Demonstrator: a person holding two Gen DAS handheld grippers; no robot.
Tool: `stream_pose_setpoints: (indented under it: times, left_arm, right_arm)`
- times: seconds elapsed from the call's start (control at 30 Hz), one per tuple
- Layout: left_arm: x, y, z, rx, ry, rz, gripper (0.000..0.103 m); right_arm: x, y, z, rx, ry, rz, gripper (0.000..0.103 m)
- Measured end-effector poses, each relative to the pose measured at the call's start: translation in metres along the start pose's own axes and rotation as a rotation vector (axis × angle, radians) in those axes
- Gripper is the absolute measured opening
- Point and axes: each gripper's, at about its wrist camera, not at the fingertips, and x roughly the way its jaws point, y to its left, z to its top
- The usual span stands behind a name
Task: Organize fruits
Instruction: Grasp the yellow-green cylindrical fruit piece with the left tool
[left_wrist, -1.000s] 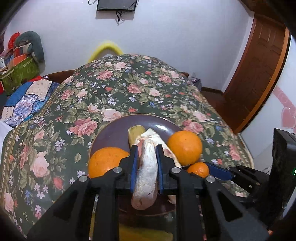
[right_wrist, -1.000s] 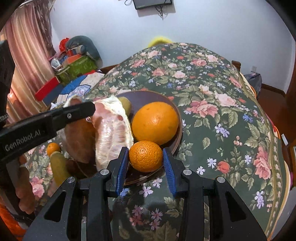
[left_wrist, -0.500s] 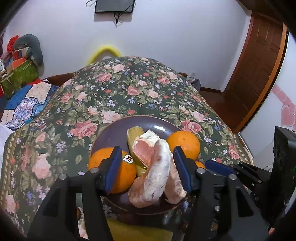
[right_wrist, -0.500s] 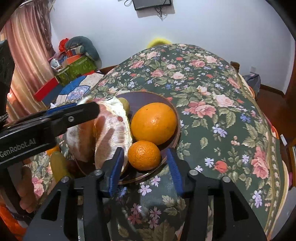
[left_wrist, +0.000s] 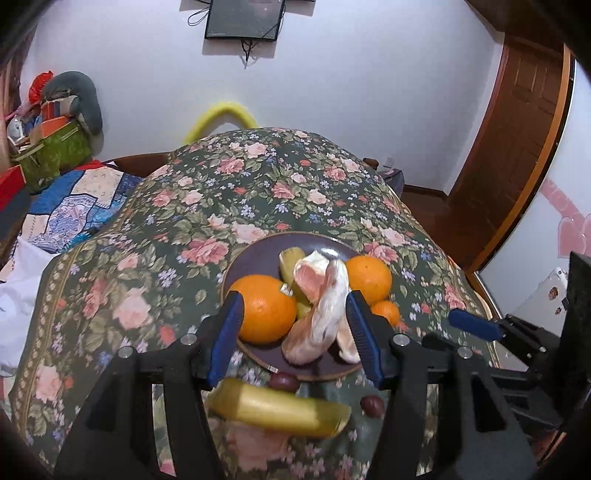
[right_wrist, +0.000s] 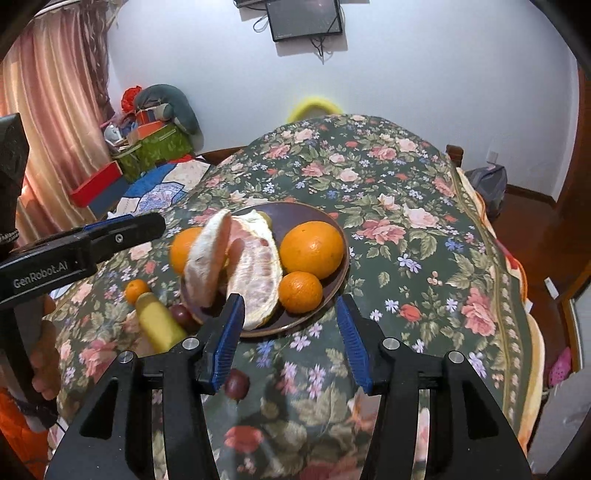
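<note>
Both hand-held grippers — left (left_wrist: 295, 332) and right (right_wrist: 288, 332) — stand open and empty. Just ahead, the plate (right_wrist: 306, 212) already holds oranges and pomelo segments (right_wrist: 255, 266). Below the left one, a banana (left_wrist: 277, 408), grapes (left_wrist: 283, 382) and, off to its left, a small orange (right_wrist: 136, 290) remain on the table (right_wrist: 406, 236).

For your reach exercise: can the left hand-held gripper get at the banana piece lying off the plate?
Probably yes: the banana piece lies bare on the cloth just below the open left hand-held gripper, nothing covering it.
</note>
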Motion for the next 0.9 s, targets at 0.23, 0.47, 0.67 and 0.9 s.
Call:
stream_pose_setpoints:
  times: [0.23, 0.47, 0.67, 0.9]
  left_arm:
    - [-0.018, -0.003, -0.018, 0.027, 0.019, 0.015, 0.061]
    - [-0.006, -0.01, -0.046, 0.036, 0.105, 0.025, 0.064]
    - [0.026, -0.019, -0.062, 0.005, 0.18, 0.07, 0.073]
    - [0.041, -0.021, -0.071, -0.031, 0.163, 0.191, 0.094]
  right_arm:
    - [-0.019, 0.011, -0.013, -0.021, -0.005, -0.01, 0.048]
    - [-0.02, 0.012, -0.031, -0.014, 0.024, -0.015, 0.048]
    - [-0.019, 0.004, -0.039, -0.001, 0.04, -0.026, 0.048]
    - [-0.018, -0.008, -0.042, 0.031, 0.042, -0.027, 0.048]
